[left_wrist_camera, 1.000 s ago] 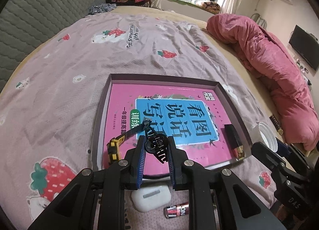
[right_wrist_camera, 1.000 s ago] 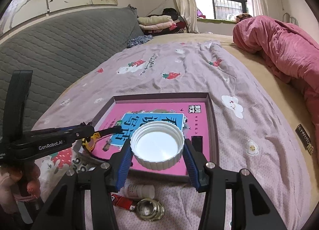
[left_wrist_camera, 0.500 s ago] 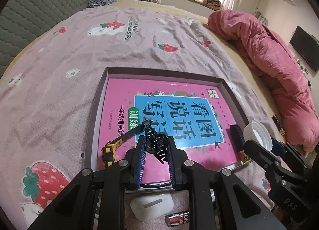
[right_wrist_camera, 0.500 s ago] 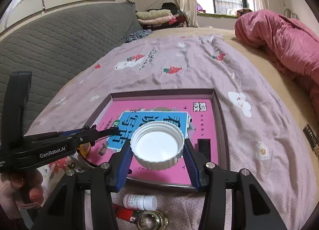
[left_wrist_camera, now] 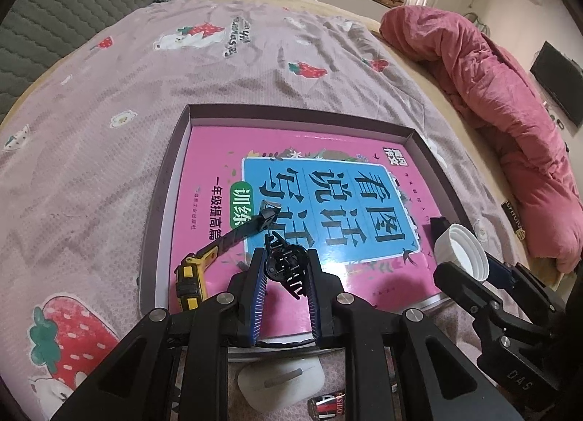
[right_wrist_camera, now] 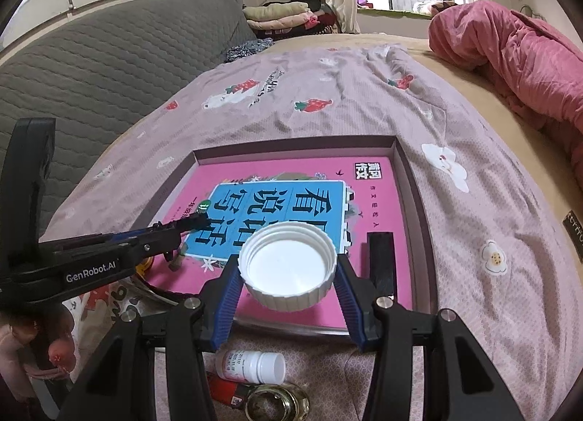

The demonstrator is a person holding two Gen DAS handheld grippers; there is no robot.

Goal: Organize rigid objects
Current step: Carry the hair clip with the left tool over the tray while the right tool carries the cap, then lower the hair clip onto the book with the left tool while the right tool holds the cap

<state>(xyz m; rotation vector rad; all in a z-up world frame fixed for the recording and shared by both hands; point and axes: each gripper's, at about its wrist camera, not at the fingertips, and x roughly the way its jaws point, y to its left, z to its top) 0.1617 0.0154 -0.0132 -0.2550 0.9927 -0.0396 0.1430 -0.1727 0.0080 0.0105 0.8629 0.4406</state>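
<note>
My left gripper (left_wrist_camera: pixel 285 269) is shut on a black hair claw clip (left_wrist_camera: pixel 282 268), held above the near edge of a shallow brown tray (left_wrist_camera: pixel 164 184) lined with a pink book (left_wrist_camera: pixel 328 166). A yellow-black utility knife (left_wrist_camera: pixel 204 268) and a black rectangular block (left_wrist_camera: pixel 437 226) lie in the tray. My right gripper (right_wrist_camera: pixel 288 271) is shut on a white screw cap (right_wrist_camera: pixel 288 269), open side up, over the tray's near right part; the cap also shows in the left wrist view (left_wrist_camera: pixel 462 251). The block (right_wrist_camera: pixel 380 260) lies just right of the cap.
On the bedspread in front of the tray lie a white earbud case (left_wrist_camera: pixel 280 384), a small white pill bottle (right_wrist_camera: pixel 251 366), a red tube (right_wrist_camera: pixel 226 390) and a glass jar (right_wrist_camera: pixel 277 402). A pink duvet (left_wrist_camera: pixel 492 93) is heaped on the right. A grey headboard (right_wrist_camera: pixel 91 67) stands on the left.
Both grippers have moved forward over the tray with their objects still held. The white cap has come closer to the black block.
</note>
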